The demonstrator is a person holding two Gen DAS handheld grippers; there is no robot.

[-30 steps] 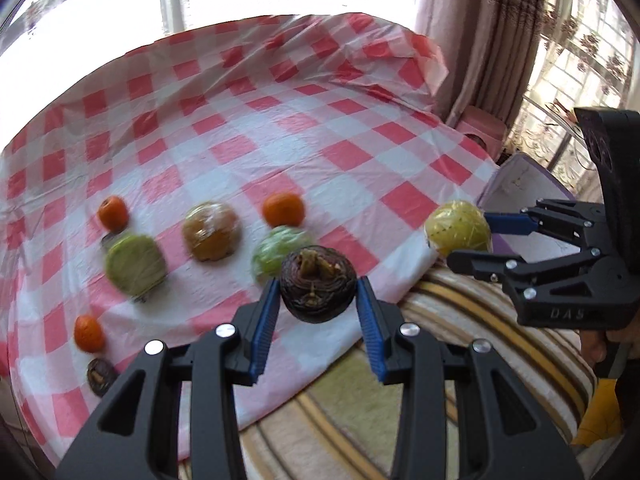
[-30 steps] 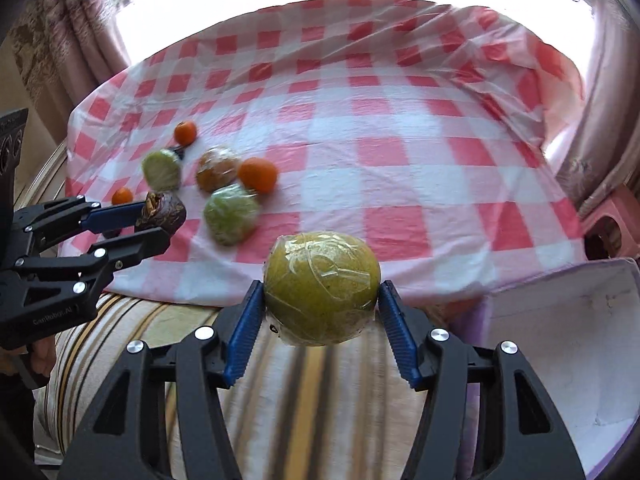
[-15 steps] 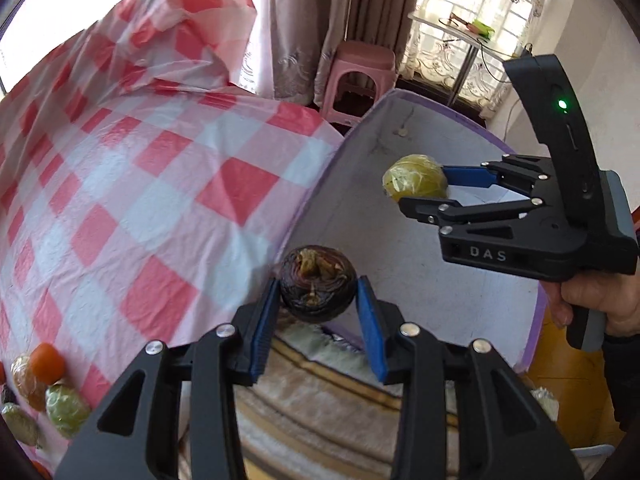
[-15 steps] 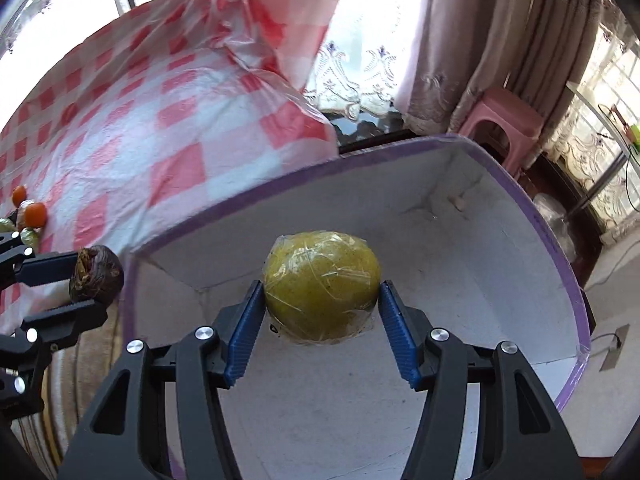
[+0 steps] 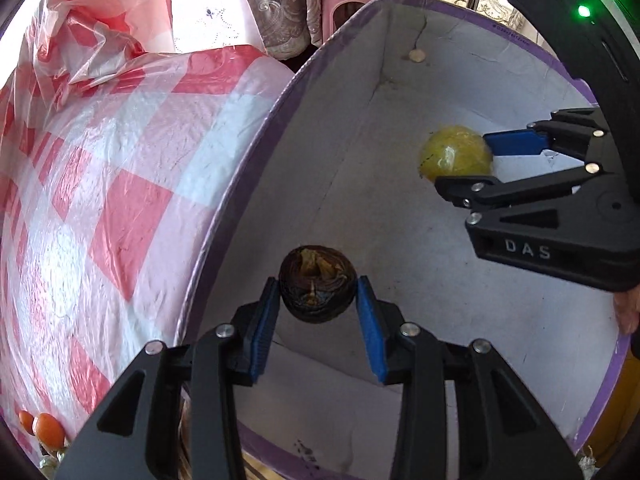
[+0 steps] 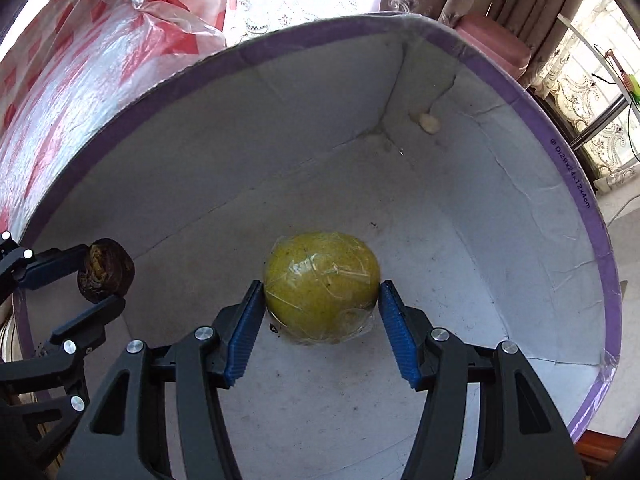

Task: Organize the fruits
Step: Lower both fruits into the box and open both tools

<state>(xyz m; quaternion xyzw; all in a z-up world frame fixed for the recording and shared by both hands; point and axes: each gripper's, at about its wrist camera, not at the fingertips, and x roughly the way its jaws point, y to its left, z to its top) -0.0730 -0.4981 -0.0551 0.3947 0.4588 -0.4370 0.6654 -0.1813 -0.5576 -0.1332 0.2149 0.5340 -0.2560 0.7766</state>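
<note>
Though film-wrapped, yellow-green fruit (image 6: pixel 322 286), glossy.

Table under a red-and-white checked plastic cloth (image 5: pixel 120 208), wrinkled and bunched at the far end. Two small oranges (image 5: pixel 44 428) sit on it at the near left edge. A white box with purple rim (image 5: pixel 236 184) stands just beside the table edge.
</note>
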